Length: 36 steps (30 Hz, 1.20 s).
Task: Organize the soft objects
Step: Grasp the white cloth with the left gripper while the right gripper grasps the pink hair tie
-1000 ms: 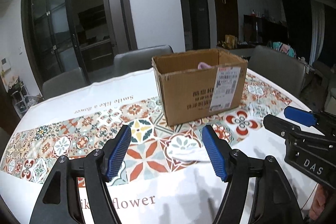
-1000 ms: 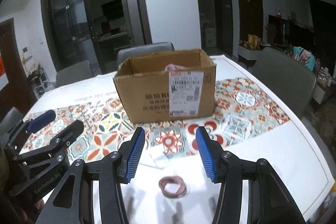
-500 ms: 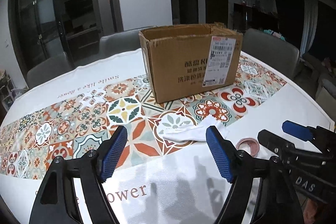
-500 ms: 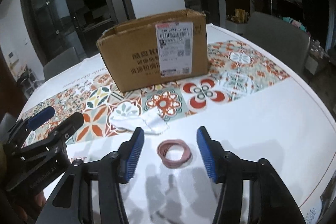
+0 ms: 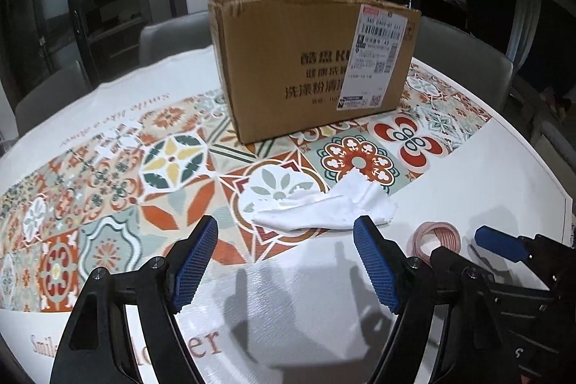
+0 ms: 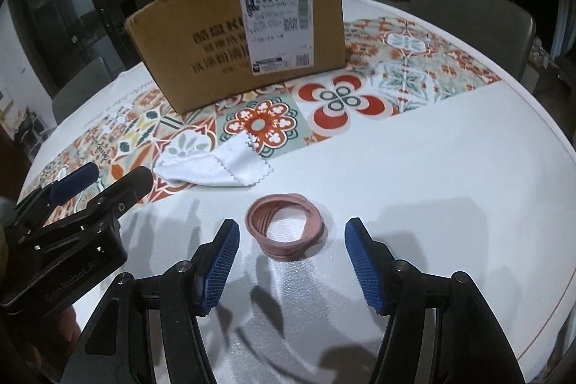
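Note:
A white cloth (image 5: pixel 324 207) lies crumpled on the patterned tablecloth, just ahead of my open, empty left gripper (image 5: pixel 286 258); it also shows in the right wrist view (image 6: pixel 216 166). A pink coil of bands (image 6: pixel 286 225) lies on the white part of the table, between and just ahead of the fingers of my open, empty right gripper (image 6: pixel 291 261); it also shows in the left wrist view (image 5: pixel 435 238). A brown cardboard box (image 5: pixel 309 67) stands behind them, also in the right wrist view (image 6: pixel 244 35). Its inside is hidden.
The round table (image 6: pixel 450 189) has a tiled runner across its middle and its edge close on the right. Grey chairs (image 5: pixel 169 38) stand behind the table. The left gripper's body (image 6: pixel 72 222) sits at the left of the right wrist view.
Both grippers have moved down and forward toward the table. The cloth and the pink coil now lie close in front of them. The box's inside has dropped out of view.

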{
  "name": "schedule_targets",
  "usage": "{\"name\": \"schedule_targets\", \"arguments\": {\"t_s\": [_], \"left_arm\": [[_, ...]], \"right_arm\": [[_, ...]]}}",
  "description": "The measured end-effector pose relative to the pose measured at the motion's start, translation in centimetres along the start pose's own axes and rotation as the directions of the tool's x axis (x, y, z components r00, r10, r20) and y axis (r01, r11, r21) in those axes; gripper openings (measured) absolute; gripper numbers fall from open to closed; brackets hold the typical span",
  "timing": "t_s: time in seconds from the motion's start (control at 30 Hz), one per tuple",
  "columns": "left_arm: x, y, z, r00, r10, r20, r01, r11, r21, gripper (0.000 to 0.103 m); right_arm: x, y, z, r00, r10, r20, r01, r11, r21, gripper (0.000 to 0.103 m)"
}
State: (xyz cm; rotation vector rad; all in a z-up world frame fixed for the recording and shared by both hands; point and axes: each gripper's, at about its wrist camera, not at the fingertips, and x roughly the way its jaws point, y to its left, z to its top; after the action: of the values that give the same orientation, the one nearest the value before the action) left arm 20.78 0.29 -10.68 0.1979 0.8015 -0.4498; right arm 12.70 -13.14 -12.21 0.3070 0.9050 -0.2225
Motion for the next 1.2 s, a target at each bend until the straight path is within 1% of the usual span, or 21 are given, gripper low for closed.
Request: {"name": "schedule_targets", "arguments": {"t_s": [0.07, 0.37, 0.53, 0.7, 0.8, 0.97, 1.0, 1.07, 1.1, 1.13, 1.17, 1.2], "left_arm": [[0.8, -0.1, 0.1, 1.0, -0.013, -0.016, 0.013, 1.0, -0.002, 0.078], [3.9, -0.9, 0.7, 0.997, -0.014, -0.072, 0.014, 1.0, 0.006, 0.08], [5.3, -1.3, 0.8, 0.995, -0.005, -0.096, 0.006, 1.0, 0.012, 0.08], [6.2, -1.6, 0.8, 0.994, 0.002, -0.113, -0.002, 1.0, 0.006, 0.08], [6.4, -1.7, 0.7, 0.994, 0.002, -0.108, -0.002, 1.0, 0.003, 0.079], [6.3, -1.9, 0.7, 0.995, -0.01, -0.104, 0.012, 1.0, 0.013, 0.07], [6.2, -2.0, 0.6, 0.995, -0.016, -0.103, 0.018, 1.0, 0.016, 0.066], [6.1, -2.3, 0.6, 0.994, -0.022, -0.104, 0.024, 1.0, 0.019, 0.06], [6.0, -2.4, 0.7, 0.994, -0.027, -0.104, 0.029, 0.999, 0.019, 0.053], [6.0, -2.5, 0.7, 0.994, -0.027, -0.104, 0.03, 0.999, 0.02, 0.046], [5.9, -2.6, 0.8, 0.994, -0.028, -0.105, 0.03, 0.999, 0.019, 0.043], [5.9, -2.6, 0.8, 0.994, -0.03, -0.106, 0.032, 0.999, 0.018, 0.034]], "right_arm": [[0.4, 0.0, 0.0, 1.0, -0.003, -0.013, 0.003, 1.0, 0.0, 0.063], [2.0, 0.3, 0.2, 0.999, -0.014, -0.05, 0.013, 1.0, -0.026, 0.063], [2.3, 0.3, 0.4, 0.999, -0.016, -0.04, 0.015, 0.999, -0.029, 0.063], [2.7, 0.4, 0.7, 0.999, -0.041, -0.032, 0.039, 0.998, -0.058, 0.062], [2.7, 0.5, 0.6, 0.999, -0.046, -0.027, 0.044, 0.996, -0.073, 0.061], [2.6, 0.3, 0.7, 0.999, -0.041, -0.016, 0.04, 0.995, -0.087, 0.047], [2.6, 0.1, 0.7, 0.999, -0.04, -0.015, 0.038, 0.996, -0.085, 0.046], [2.5, -0.1, 0.8, 0.999, -0.035, -0.015, 0.034, 0.996, -0.082, 0.04], [2.5, -0.3, 0.8, 0.999, -0.032, -0.014, 0.031, 0.996, -0.082, 0.038], [2.5, -0.4, 0.8, 1.0, -0.023, -0.015, 0.021, 0.996, -0.082, 0.034], [2.5, -0.4, 0.9, 1.0, -0.012, -0.018, 0.011, 0.997, -0.083, 0.029], [2.5, -0.5, 0.9, 1.0, -0.002, -0.022, 0.001, 0.996, -0.084, 0.028]]}}
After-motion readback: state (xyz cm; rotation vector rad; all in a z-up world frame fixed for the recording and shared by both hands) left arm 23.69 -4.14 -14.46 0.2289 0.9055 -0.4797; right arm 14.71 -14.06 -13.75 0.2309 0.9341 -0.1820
